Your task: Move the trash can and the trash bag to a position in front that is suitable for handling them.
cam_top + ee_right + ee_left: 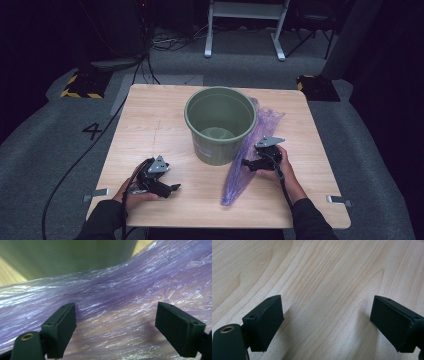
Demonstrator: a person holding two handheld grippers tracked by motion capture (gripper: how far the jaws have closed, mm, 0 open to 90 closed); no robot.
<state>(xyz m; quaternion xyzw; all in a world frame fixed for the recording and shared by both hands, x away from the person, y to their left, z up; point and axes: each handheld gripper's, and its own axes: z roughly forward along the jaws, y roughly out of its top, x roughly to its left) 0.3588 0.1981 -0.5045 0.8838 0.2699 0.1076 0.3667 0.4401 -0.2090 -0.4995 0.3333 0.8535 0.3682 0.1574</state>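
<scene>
A: Status, right gripper [248, 162]?

B: Jaws wide apart, nothing held. They straddle the purple bag [245, 160] w/o touching it; in the right gripper view the film [120, 300] lies just ahead of and under both pads.

A: Bag location?

B: On the table [150, 120], right of the green bucket [220, 131], pressed against its wall. Long axis runs from the table's near edge up and away past the bucket rim.

A: Axis vs. jaws?

B: Roughly crosswise to the jaw gap, so closing should pinch across the bag's width. Judgement only.

A: Left gripper [172, 188]?

B: Jaws also fully spread, empty, over bare wood [324, 290]. Well apart from the bag; right hand [274, 167] is nearer.
</scene>
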